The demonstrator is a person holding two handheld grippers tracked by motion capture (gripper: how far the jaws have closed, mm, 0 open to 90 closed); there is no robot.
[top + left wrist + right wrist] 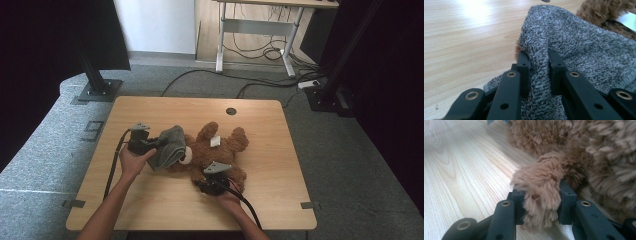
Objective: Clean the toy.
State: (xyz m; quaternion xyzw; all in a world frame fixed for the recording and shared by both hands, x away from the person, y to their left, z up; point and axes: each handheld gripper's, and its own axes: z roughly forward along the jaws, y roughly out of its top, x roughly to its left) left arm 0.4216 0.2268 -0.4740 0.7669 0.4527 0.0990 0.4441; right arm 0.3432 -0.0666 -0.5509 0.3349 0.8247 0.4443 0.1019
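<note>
Nearest to the high camera, two forearms are coming in from the bottom edge, each hand carrying a gripper over the wooden table (150, 210). On the near right side, the right gripper (212, 186) is clamping one furry limb of the brown teddy bear (220, 147); in the right gripper view the jaws are closed on this paw (541, 192), and the fur is bulging between the pads and spilling over them. It seems that this hand is pinning the toy in place.

On the left side, the left gripper (150, 145) is pinching a fold of the grey knitted garment (170, 145). In the left gripper view the jaws are standing almost shut, with only a thin ridge of the knit fabric (539, 65) squeezed between them. The garment is lying bunched over the left part of the bear, where the head seems to be, and it is partly resting on the table.

As I judge it, the work is dressing or undressing the bear, and I cannot tell which. Both grips are already made. The garment is covering only one end of the toy, while the body, the other limbs and the white label (215, 141) are lying bare, so most of the pulling is still waiting.
</note>
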